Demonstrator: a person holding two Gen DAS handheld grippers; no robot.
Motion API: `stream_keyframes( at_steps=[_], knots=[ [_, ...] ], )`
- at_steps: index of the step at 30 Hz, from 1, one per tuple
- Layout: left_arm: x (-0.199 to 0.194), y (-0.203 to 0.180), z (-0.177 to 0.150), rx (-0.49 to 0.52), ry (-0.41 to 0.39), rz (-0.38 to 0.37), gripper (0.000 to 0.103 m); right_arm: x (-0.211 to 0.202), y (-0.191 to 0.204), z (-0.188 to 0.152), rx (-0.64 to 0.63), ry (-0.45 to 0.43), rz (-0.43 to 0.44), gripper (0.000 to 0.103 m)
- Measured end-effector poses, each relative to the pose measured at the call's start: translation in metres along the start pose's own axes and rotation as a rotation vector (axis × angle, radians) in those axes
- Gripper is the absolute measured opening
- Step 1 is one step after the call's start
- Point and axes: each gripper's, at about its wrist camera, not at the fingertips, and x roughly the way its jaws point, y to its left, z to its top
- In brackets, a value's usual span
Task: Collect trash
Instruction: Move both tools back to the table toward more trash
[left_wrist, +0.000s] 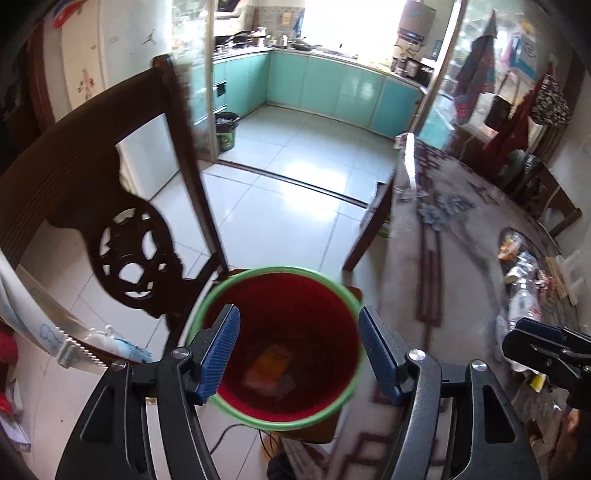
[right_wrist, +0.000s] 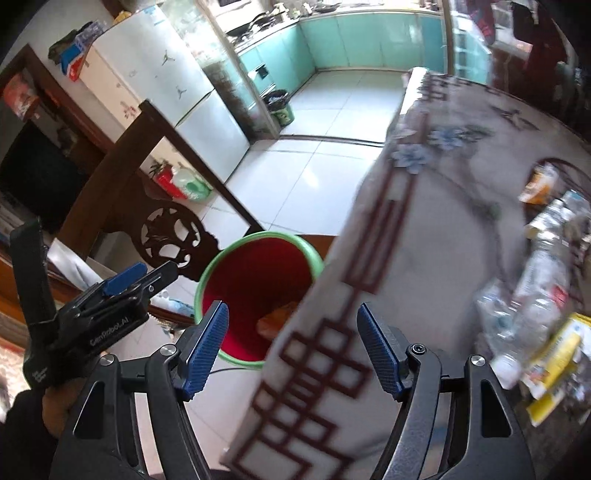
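Note:
A red bin with a green rim (left_wrist: 280, 347) stands on a chair seat beside the table; an orange wrapper (left_wrist: 271, 365) lies inside it. My left gripper (left_wrist: 297, 354) is open and empty, right above the bin's mouth. The bin also shows in the right wrist view (right_wrist: 255, 291), partly hidden by the tablecloth edge. My right gripper (right_wrist: 291, 350) is open and empty over the table's edge. Trash lies on the table at the right: a clear plastic bottle (right_wrist: 535, 291), a yellow packet (right_wrist: 554, 369) and an orange packet (right_wrist: 541, 184).
A dark carved wooden chair (left_wrist: 122, 221) stands left of the bin. The patterned tablecloth (right_wrist: 424, 229) covers the table on the right. A small bin (left_wrist: 226, 129) stands by the kitchen doorway. White tiled floor (left_wrist: 280, 206) lies beyond. The right gripper's body (left_wrist: 550, 350) shows at the right edge.

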Motion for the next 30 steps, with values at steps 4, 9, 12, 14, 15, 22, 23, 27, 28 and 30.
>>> stream_keyframes(
  at_steps=[4, 9, 12, 14, 15, 22, 23, 27, 28, 30],
  knots=[
    [-0.01, -0.043, -0.005, 0.047, -0.013, -0.031, 0.066, -0.031, -0.035, -0.015, 0.019, -0.033, -0.064, 0.073],
    [-0.026, -0.098, -0.016, 0.102, -0.027, -0.066, 0.066, -0.075, -0.108, -0.042, 0.079, -0.065, -0.184, 0.073],
    [-0.036, -0.134, -0.025, 0.144, -0.03, -0.105, 0.066, -0.099, -0.16, -0.061, 0.164, -0.081, -0.268, 0.073],
    [-0.043, -0.161, -0.032, 0.183, -0.034, -0.133, 0.066, -0.113, -0.197, -0.078, 0.229, -0.085, -0.302, 0.073],
    [-0.046, -0.173, -0.035, 0.196, -0.034, -0.147, 0.066, -0.12, -0.22, -0.087, 0.257, -0.075, -0.325, 0.073],
    [-0.053, -0.264, -0.056, 0.259, 0.014, -0.261, 0.066, -0.101, -0.282, -0.117, 0.149, 0.118, -0.405, 0.075],
    [-0.052, -0.283, -0.059, 0.272, 0.033, -0.284, 0.066, -0.097, -0.288, -0.12, 0.14, 0.125, -0.402, 0.075],
    [-0.047, -0.336, -0.075, 0.334, 0.077, -0.339, 0.066, -0.087, -0.308, -0.133, 0.134, 0.145, -0.362, 0.064],
    [-0.045, -0.348, -0.079, 0.348, 0.089, -0.354, 0.066, -0.089, -0.312, -0.135, 0.145, 0.13, -0.335, 0.06],
    [-0.041, -0.368, -0.085, 0.368, 0.106, -0.369, 0.066, -0.096, -0.315, -0.138, 0.162, 0.107, -0.308, 0.053]
  ],
)
